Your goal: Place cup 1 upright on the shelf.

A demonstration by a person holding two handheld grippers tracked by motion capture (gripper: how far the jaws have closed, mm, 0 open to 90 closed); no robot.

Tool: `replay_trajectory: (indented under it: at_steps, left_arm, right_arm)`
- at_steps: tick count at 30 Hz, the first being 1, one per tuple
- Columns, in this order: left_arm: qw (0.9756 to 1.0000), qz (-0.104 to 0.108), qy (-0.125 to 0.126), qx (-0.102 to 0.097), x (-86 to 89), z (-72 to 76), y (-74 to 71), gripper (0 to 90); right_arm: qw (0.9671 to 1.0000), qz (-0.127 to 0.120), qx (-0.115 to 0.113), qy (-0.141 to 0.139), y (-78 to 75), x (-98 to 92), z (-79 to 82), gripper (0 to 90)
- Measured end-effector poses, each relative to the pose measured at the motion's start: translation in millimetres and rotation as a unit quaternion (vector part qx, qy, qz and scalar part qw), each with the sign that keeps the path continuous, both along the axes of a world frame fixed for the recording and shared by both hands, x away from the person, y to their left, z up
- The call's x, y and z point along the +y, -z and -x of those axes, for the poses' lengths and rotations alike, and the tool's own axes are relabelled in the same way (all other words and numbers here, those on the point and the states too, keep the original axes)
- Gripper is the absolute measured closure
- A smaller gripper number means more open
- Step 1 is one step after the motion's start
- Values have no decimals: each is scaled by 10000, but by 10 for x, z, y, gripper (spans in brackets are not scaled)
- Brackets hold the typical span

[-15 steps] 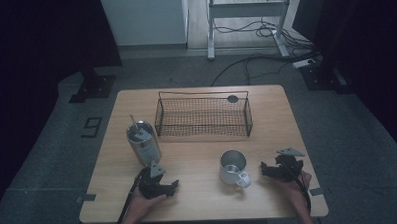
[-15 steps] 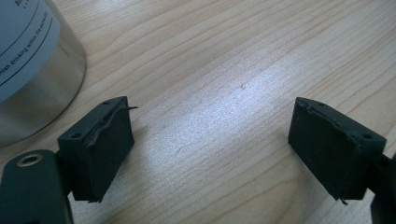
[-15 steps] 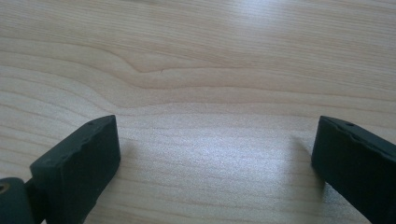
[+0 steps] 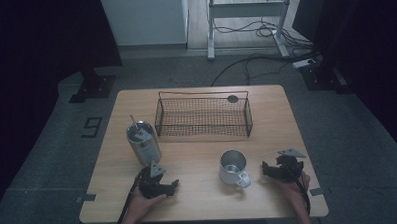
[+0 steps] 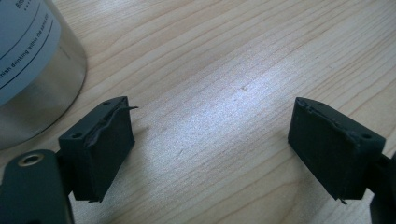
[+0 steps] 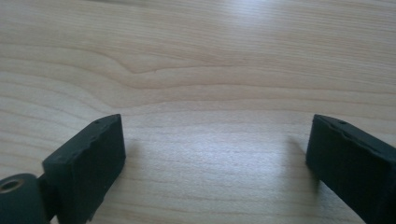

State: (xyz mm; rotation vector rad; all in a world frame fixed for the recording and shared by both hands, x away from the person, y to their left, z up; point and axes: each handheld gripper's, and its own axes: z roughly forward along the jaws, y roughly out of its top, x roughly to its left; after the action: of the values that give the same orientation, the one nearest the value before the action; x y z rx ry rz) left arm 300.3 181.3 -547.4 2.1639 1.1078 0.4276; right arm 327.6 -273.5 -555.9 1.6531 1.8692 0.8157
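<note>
On the wooden table [image 4: 199, 202] stand a tall steel tumbler [image 4: 143, 143] with a straw at the left and a steel mug [image 4: 233, 167] with a white handle to the right of centre. My left gripper [image 4: 165, 185] lies in front of the tumbler, held by a hand. Its jaws stand wide open [image 5: 210, 149] over bare wood, and the tumbler [image 5: 28, 70] rises at their left. My right gripper [image 4: 266, 169] rests right of the mug and points toward it, a short gap away. It is open [image 6: 215, 154] with only wood grain between the pads.
A black wire basket [image 4: 202, 117] stands across the back half of the table. A small dark disc [image 4: 232, 98] lies by its far right corner. Dark floor, cables and a metal frame lie beyond the table's far edge.
</note>
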Motion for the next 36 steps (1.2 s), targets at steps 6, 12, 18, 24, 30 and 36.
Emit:
replay_trajectory:
  at_steps: [6,12,18,24,30,36]
  left_arm:
    - [10000,1,-12,0,0,0,0,142]
    - [10000,-7,-93,-9,7,15,0,142]
    - [10000,-12,-96,-12,6,14,0,142]
    - [10000,33,-82,7,15,7,-3,143]
    - [9998,139,-103,63,51,-30,-14,150]
    - [9994,331,-104,-35,106,10,-107,149]
  right_arm:
    - [10000,-8,-40,21,-1,-21,32,80]
    - [10000,-10,-37,-4,-2,-25,23,80]
    - [10000,-16,-63,38,-3,-34,49,100]
    - [10000,-18,-68,31,-4,-46,44,106]
    - [10000,-12,-66,18,-4,-46,40,104]
    - [10000,-33,-65,16,-6,-71,39,116]
